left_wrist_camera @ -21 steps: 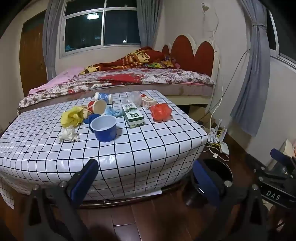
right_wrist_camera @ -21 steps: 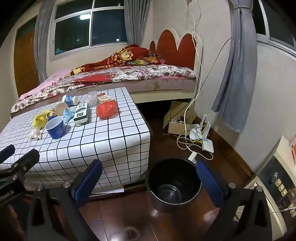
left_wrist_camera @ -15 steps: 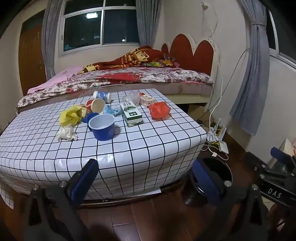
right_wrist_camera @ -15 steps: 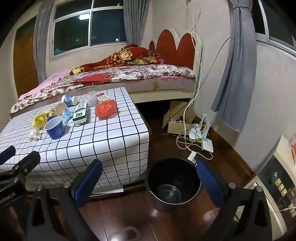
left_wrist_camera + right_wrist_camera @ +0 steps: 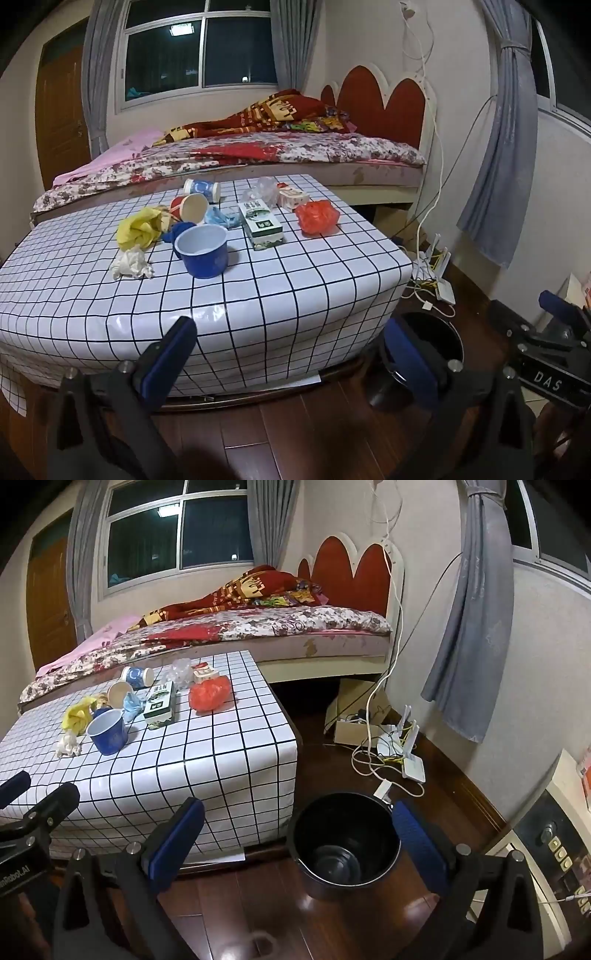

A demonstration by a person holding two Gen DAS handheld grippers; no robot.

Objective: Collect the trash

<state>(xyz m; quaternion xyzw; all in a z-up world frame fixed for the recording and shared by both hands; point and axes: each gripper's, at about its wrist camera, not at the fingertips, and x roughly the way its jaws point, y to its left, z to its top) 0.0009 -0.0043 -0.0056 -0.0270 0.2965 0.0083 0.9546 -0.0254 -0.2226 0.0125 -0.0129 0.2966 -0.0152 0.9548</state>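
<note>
Nothing has been picked up yet, so the job stands at its opening step: choosing and approaching a first piece of litter. The left tool (image 5: 291,354) and the right tool (image 5: 299,830) both hang in front of the low bench covered in white, black-gridded oilcloth (image 5: 258,295), each with its blue-padded jaws spread wide and nothing between them.

The trash lies in a loose cluster on the far half of the bench top: a crumpled white tissue (image 5: 131,264), a scrunched yellow plastic wrapper (image 5: 138,229), a crumpled red plastic bag (image 5: 317,218), a green and white carton lying flat (image 5: 260,223), a tipped-over paper cup with a red outside (image 5: 190,208), a second tipped cup in white and blue (image 5: 201,190), a clear crumpled wrapper (image 5: 264,190) and a small red and white box (image 5: 291,197). A blue enamel mug (image 5: 203,251) stands upright among them and looks like crockery rather than rubbish.

The black round bin (image 5: 343,845) sits on the dark wooden floor just beside the bench's right corner, empty as far as the right wrist view shows.

The next move probably calls for one tool to reach forward over the bench edge to an outlying piece, the tissue or the red bag, and close on it without knocking the mug.
</note>
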